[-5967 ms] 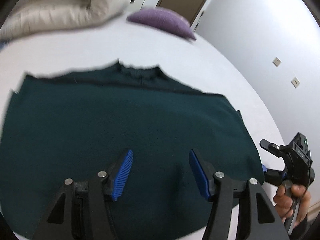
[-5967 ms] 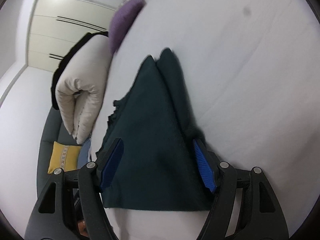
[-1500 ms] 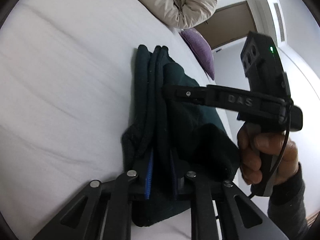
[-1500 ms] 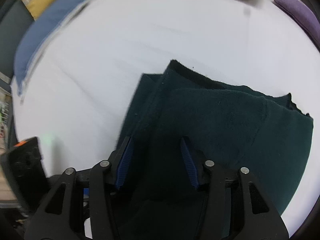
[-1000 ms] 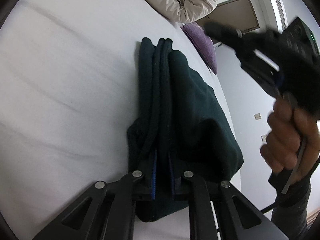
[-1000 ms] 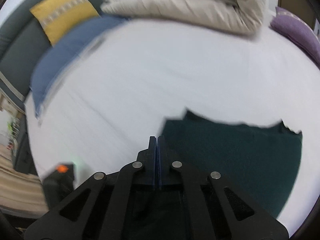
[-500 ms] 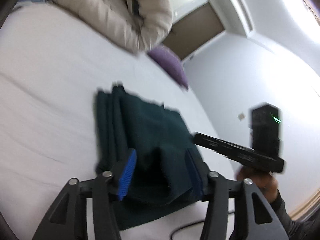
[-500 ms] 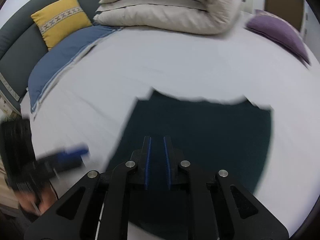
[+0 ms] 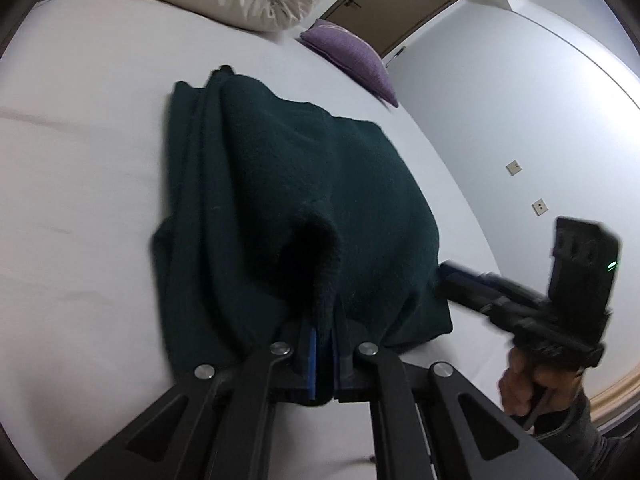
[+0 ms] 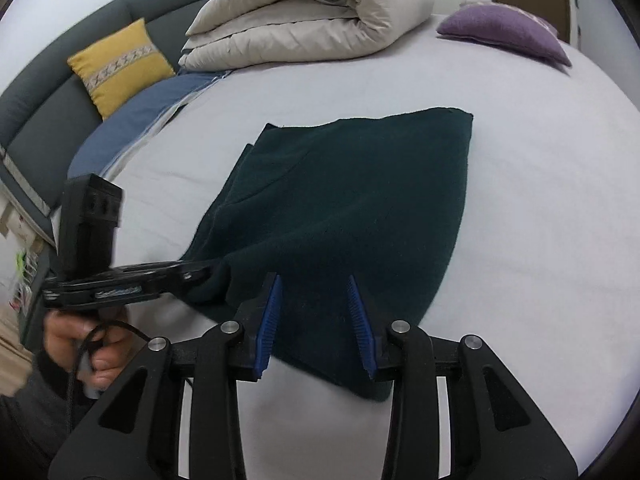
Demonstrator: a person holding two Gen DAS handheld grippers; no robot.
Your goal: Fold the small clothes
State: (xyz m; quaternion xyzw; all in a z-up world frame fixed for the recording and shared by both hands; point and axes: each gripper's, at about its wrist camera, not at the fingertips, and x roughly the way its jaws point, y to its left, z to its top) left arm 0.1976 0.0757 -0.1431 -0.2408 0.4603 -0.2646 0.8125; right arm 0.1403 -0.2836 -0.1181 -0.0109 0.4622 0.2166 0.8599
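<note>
A dark green sweater [image 9: 304,184] lies folded on the white bed [image 9: 80,160]. My left gripper [image 9: 324,336] is shut on a fold of the sweater's near edge and bunches it up. In the right wrist view the sweater [image 10: 360,200] spreads ahead, and my right gripper [image 10: 314,300] is open just above its near edge, holding nothing. The left gripper [image 10: 200,272] shows there at the sweater's left corner. The right gripper [image 9: 460,276] shows in the left wrist view beside the sweater's right edge.
A rolled beige duvet [image 10: 312,20] and a purple cushion [image 10: 504,28] lie at the far side of the bed. A yellow cushion [image 10: 120,64] and a blue blanket [image 10: 140,120] sit at the left by a grey sofa back [image 10: 48,92]. A wall [image 9: 520,100] stands at the right.
My left gripper was open over the sweater half a second ago and has now shut on its near fold. My right gripper has opened wider over the near edge.
</note>
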